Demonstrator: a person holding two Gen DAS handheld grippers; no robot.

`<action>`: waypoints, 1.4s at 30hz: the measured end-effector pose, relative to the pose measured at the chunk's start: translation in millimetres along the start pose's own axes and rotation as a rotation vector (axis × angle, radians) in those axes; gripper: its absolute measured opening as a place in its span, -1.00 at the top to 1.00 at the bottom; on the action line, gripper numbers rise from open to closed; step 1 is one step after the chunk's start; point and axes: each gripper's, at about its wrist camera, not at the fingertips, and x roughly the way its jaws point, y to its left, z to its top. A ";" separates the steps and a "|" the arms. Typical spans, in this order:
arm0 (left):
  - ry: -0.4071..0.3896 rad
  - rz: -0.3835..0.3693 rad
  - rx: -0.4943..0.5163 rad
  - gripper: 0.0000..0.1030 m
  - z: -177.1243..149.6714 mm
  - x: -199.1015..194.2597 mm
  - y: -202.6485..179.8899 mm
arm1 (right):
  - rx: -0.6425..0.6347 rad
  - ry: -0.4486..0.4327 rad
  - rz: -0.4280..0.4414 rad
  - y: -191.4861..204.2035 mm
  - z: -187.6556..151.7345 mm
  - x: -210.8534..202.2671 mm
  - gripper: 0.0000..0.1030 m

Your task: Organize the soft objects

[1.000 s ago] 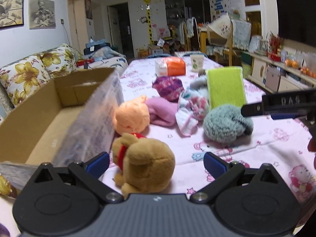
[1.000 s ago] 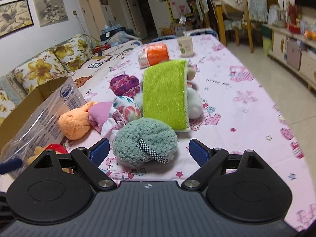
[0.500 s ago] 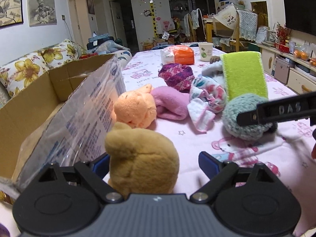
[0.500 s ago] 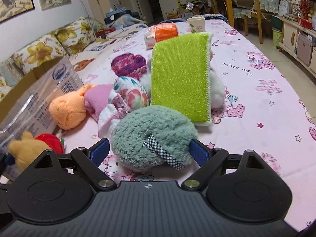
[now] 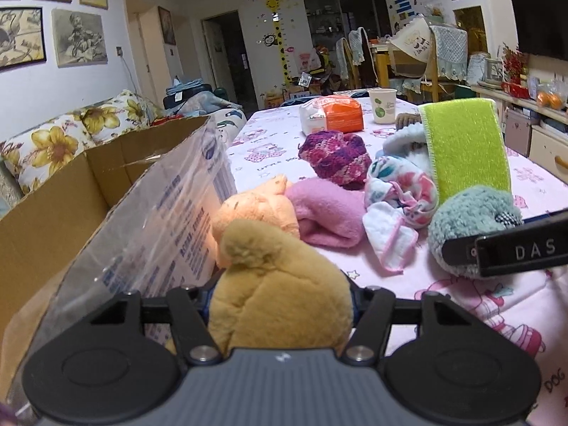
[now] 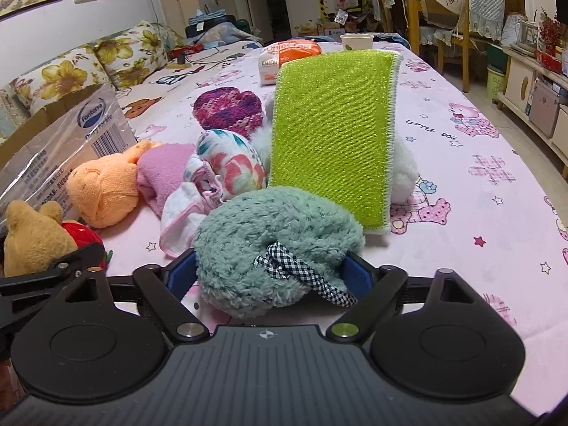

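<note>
Left gripper (image 5: 280,298): fingers drawn in against both sides of the tan plush bear (image 5: 280,284), clamped on it low over the pink-printed counter (image 5: 497,305). Blue pads mostly hidden behind the plush. Bear just beside the plastic-wrapped wall of the cardboard box (image 5: 64,213), at the counter's left edge. Inside of the box: only brown cardboard in view, floor largely hidden.

Right gripper (image 6: 273,273): fingers (image 6: 356,273) pressed into the flanks of the teal fluffy pouf (image 6: 277,245), closed on it, its checked ribbon (image 6: 301,273) hanging toward the camera. Pouf resting on the counter, touching the upright green scrub pad (image 6: 333,135) behind it.

Between the two: orange plush (image 6: 103,188), pink fleece roll (image 6: 163,170), floral cloth bundle (image 6: 227,163) lying in a touching row. Purple knit ball (image 6: 229,110) farther back. Orange packet (image 5: 332,119) and paper cup (image 5: 382,110) near the far end.

Both grippers level, pointing along the counter, side by side.
</note>
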 end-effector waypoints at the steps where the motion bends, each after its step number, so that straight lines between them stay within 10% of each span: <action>1: 0.000 -0.001 -0.002 -0.19 0.1 1.5 -0.3 | -0.006 -0.004 0.000 0.0 -0.4 -1.3 -0.91; 11: -0.003 -0.107 -0.112 -0.13 8.4 -4.6 12.5 | -0.063 -0.046 -0.037 5.8 5.7 6.6 -0.59; 28: -0.294 -0.206 -0.304 -0.14 32.7 -54.9 57.4 | -0.078 -0.196 -0.009 20.2 21.0 -28.0 -0.57; 42: -0.324 0.014 -0.565 -0.15 23.8 -52.7 126.4 | -0.211 -0.293 0.143 80.5 56.4 -36.6 -0.57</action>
